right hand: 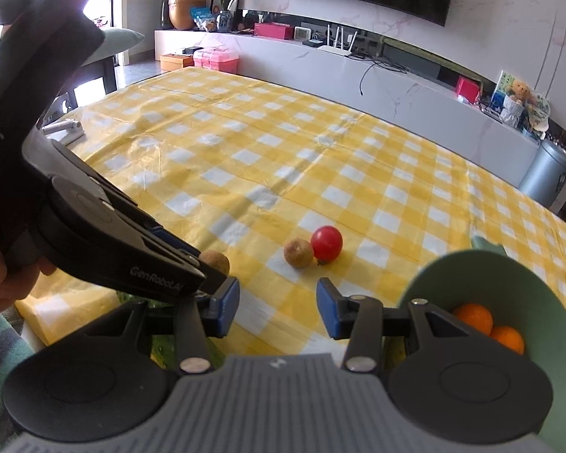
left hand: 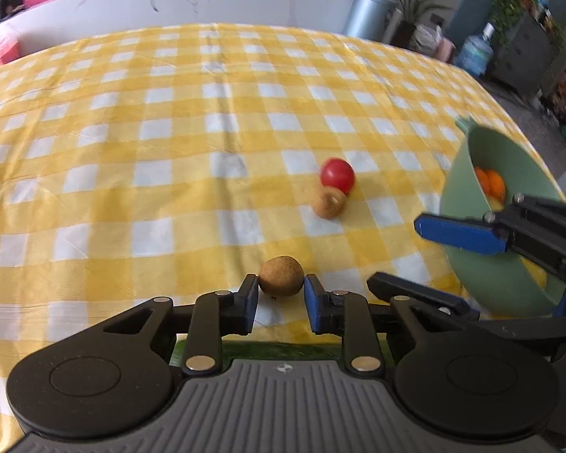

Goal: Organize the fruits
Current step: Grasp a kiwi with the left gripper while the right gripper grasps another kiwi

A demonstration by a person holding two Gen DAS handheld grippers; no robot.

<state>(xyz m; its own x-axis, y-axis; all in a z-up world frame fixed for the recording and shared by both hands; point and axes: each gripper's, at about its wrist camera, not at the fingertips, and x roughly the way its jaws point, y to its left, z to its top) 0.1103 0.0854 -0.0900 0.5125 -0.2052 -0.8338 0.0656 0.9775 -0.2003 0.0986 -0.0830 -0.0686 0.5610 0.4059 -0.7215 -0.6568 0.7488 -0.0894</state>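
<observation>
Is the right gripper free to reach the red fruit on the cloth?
Probably yes: the right gripper stands open and empty, and only bare checked cloth lies between it and the red fruit.

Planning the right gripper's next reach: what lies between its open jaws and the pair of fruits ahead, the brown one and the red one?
Only bare yellow-checked tablecloth lies between the right gripper and the round brown fruit touching the red tomato-like fruit, as the right wrist view shows.

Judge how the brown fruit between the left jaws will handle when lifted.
The brown fruit is round, so it may roll if released on the flat tablecloth. Its matte, rough-looking skin probably grips well. It looks small, likely light.
</observation>
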